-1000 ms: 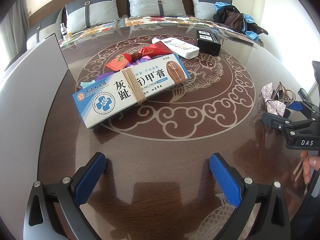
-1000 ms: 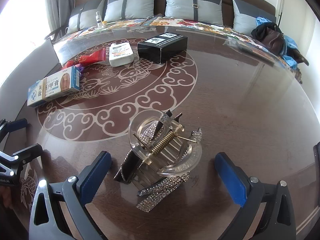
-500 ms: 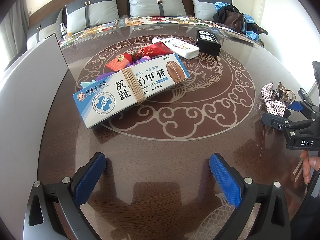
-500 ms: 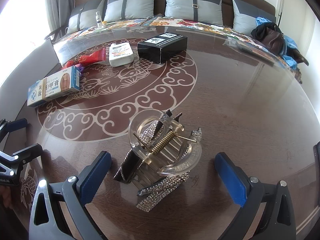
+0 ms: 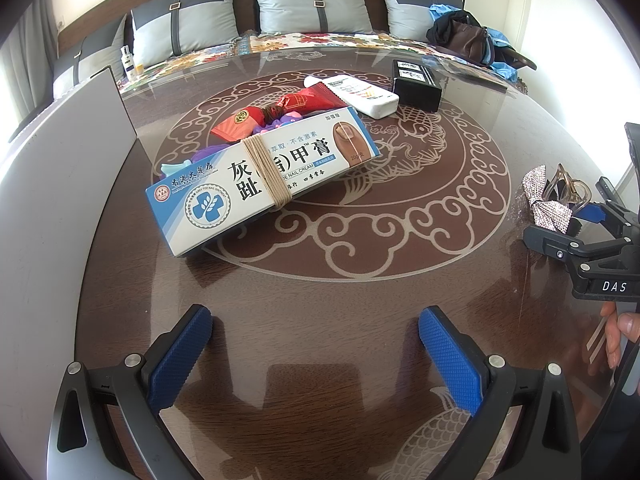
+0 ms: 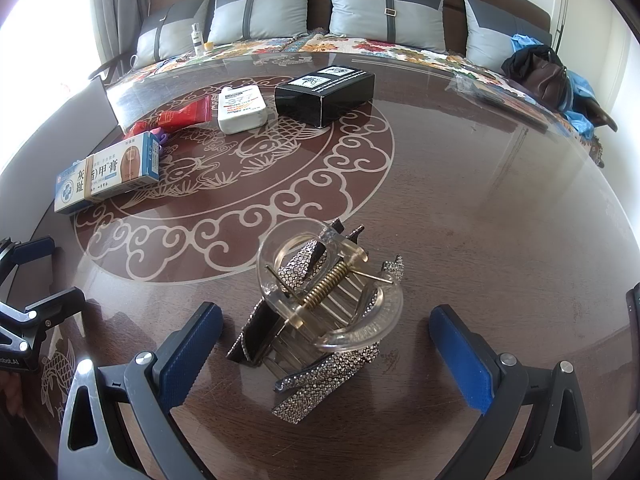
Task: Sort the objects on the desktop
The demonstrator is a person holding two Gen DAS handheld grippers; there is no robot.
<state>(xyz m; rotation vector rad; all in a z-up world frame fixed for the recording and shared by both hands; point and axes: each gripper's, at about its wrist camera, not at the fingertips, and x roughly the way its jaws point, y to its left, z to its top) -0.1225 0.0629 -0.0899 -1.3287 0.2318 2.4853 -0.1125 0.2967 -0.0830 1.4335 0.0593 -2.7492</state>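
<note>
A blue-and-white nail cream box (image 5: 260, 178) with a rubber band lies on the round table, ahead of my open, empty left gripper (image 5: 316, 360). Behind it lie a red packet (image 5: 280, 114), purple bits, a white bottle (image 5: 360, 94) and a black box (image 5: 416, 82). A clear hair claw with a rhinestone bow (image 6: 320, 316) lies between the open fingers of my right gripper (image 6: 328, 356), untouched. The claw (image 5: 556, 198) and right gripper (image 5: 584, 236) show at the right of the left wrist view. The nail cream box (image 6: 108, 172), bottle (image 6: 242, 108) and black box (image 6: 326, 94) show in the right wrist view.
A grey board (image 5: 60, 184) stands along the table's left edge. A sofa with grey cushions (image 6: 384, 12) runs behind the table, with a small bottle (image 5: 127, 62) and a brown bag (image 6: 544, 74) on it. The left gripper (image 6: 28, 300) shows at the left.
</note>
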